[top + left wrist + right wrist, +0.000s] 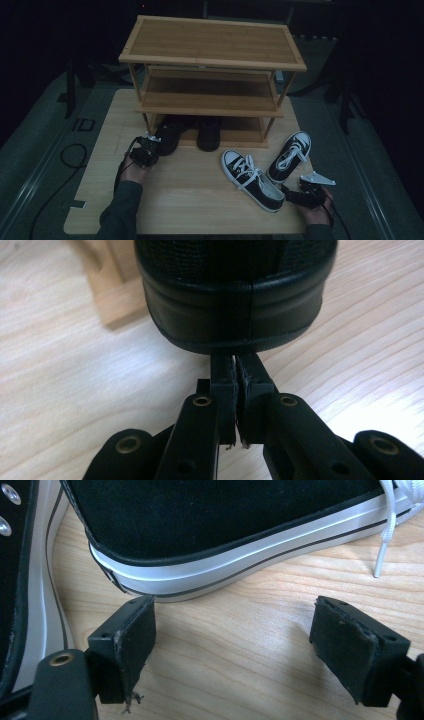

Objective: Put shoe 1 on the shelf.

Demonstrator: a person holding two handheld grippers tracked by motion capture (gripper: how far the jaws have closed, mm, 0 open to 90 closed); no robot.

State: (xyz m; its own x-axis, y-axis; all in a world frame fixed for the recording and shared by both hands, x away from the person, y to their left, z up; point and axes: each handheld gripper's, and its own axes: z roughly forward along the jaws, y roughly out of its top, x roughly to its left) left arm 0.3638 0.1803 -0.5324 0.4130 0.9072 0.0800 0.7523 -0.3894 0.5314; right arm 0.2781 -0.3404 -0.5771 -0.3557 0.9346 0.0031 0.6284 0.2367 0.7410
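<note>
Two black shoes (170,135) (209,132) stand with their toes under the bottom shelf of a wooden shoe rack (210,62). My left gripper (153,144) sits right behind the heel of the left black shoe (235,305). In the left gripper view its jaws (234,371) are shut with nothing between them, and their tips reach the heel's lower edge. Two black-and-white sneakers (252,180) (291,154) lie on the table to the right. My right gripper (289,195) is low on the table by their heels, open (235,640), with the white-striped sole of a sneaker (225,515) just ahead of it.
The rack stands at the back of a wooden table (190,200), and one of its legs (107,290) is just left of the black shoe's heel. A second sneaker's side (20,580) runs along the left edge of the right gripper view. A loose white lace (382,540) hangs onto the wood.
</note>
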